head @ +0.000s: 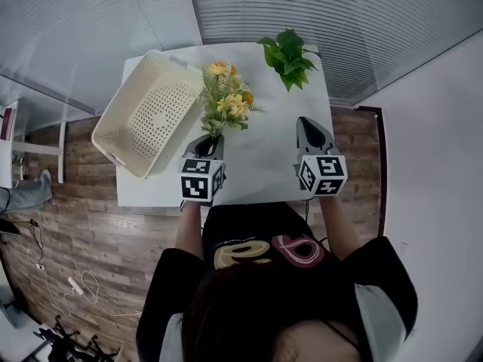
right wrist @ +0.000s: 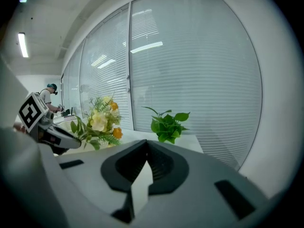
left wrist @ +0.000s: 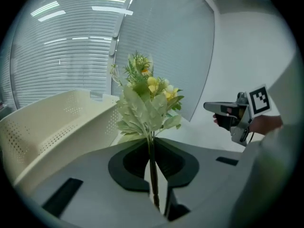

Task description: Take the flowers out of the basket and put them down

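My left gripper [head: 210,140] has its jaws drawn almost together on the thin stems of the flowers [head: 225,96]. In the left gripper view the dark stems run straight down the narrow slot between the two pads, and the pads press on them from both sides. The bunch stands out beyond the jaw tips, with pale green leaves lowest and yellow and orange blooms above them.

From the head view the flowers are outside the basket [head: 112,119], just to its right, over the white table [head: 264,164]. Their heads point away from me toward the window blinds. I cannot tell whether any leaf touches the tabletop.

The cream basket with its perforated bottom sits at the table's left side, tilted, with its near corner hanging past the table edge. I see nothing inside it. In the left gripper view its wall rises close beside the bunch on the left.

My right gripper [head: 312,124] hovers over the right part of the table, well apart from the flowers. In the right gripper view its jaws meet at the tips and hold nothing; only white tabletop shows through the sliver behind them.

A green leafy sprig [head: 288,57] lies at the far right corner of the table, beyond the right gripper.
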The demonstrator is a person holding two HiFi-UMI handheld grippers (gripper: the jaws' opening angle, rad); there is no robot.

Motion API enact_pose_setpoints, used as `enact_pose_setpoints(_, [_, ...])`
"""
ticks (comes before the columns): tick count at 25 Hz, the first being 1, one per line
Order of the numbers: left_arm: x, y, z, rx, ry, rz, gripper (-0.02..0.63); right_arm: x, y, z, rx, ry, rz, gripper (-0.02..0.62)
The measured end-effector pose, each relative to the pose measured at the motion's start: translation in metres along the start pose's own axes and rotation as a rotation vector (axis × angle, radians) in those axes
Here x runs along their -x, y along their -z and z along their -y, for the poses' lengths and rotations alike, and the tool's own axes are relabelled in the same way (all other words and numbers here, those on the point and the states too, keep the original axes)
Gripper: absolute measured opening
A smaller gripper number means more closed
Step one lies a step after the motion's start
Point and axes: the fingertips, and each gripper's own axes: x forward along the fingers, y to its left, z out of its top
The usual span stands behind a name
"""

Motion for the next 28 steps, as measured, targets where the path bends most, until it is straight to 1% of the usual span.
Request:
enact_pose_setpoints(5, [-0.024, 0.031, 0.010, 0.019, 0.038, -0.084, 0.040, 0.008, 0.010, 0.009, -0.009, 0.026, -0.023, 0.011])
enact_pose_setpoints(8, [-0.035, 0.047, 0.016, 0.000, 0.055, -0.136, 0.040, 0.014, 0.016, 0.016, -0.017, 0.045, -0.036, 0.011])
enact_pose_setpoints(10, [-0.043, 0.057, 0.020, 0.002, 0.067, -0.160, 0.040, 0.016, 0.019, 0.020, -0.022, 0.055, -0.044, 0.011])
enact_pose_setpoints(13, [-0.053, 0.066, 0.025, 0.029, 0.087, -0.178, 0.040, 0.020, 0.022, 0.026, -0.025, 0.070, -0.052, 0.011])
enact_pose_setpoints(18, [-0.061, 0.074, 0.025, 0.053, 0.094, -0.196, 0.040, 0.024, 0.024, 0.033, -0.031, 0.088, -0.060, 0.011])
enact_pose_setpoints(28, [-0.069, 0.088, 0.009, 0.076, 0.080, -0.247, 0.040, 0.014, 0.029, 0.027, -0.029, 0.070, -0.085, 0.011])
